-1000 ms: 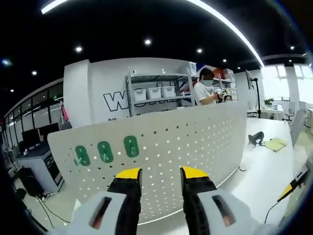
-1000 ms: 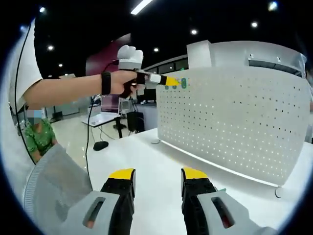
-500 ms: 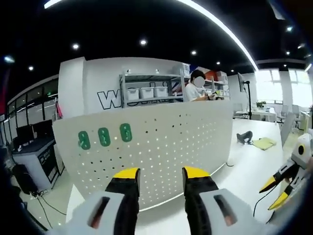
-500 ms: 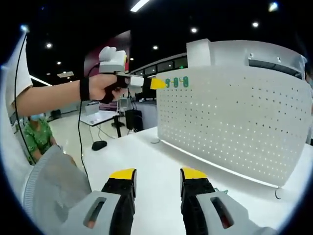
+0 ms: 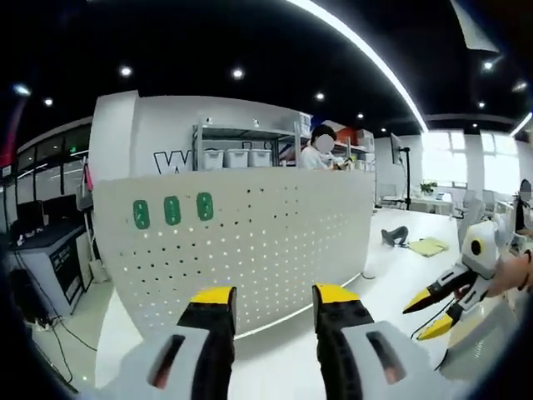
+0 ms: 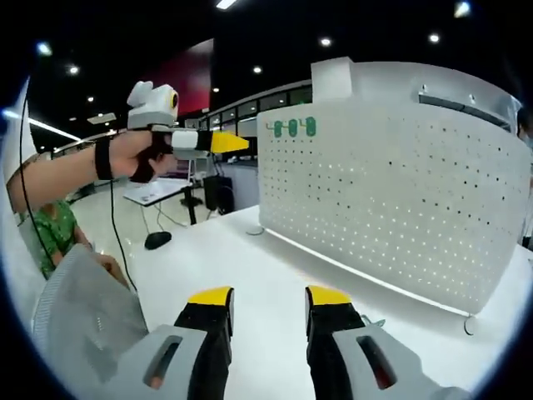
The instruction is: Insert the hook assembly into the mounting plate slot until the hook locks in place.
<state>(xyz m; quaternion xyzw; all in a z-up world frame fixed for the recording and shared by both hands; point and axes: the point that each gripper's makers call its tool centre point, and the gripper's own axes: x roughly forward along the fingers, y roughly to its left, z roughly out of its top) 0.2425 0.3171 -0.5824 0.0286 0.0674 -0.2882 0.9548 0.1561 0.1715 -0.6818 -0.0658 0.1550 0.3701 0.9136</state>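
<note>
Tongs of both hands are seen spread and empty: the left tongs (image 5: pixel 268 298) are held up in front of the white perforated mounting plate (image 5: pixel 275 242), and the right tongs (image 6: pixel 265 298) hover low over the white surface (image 6: pixel 250 267), with nothing between the yellow-tipped jaws of either. In the right gripper view the left tongs (image 6: pixel 229 143) appear at about ten o'clock, held in a hand (image 6: pixel 137 154), apart from the plate's near edge.

Three green hooks (image 5: pixel 171 211) are seated in a row on the plate, at about ten o'clock from the left tongs; in the right gripper view the same green hooks (image 6: pixel 293 127) sit at the plate's upper corner, near twelve o'clock and well apart from the right tongs. No loose hook assembly can be made out on the surface.

If a further hook is to be fitted, it is best gripped by its body, squared to the plate face before contact, its tabs aligned with a slot beside the seated row, and pressed straight in until it is judged to lock. The plate would be steadied with the free tongs, and both plate and hooks kept in sight.
</note>
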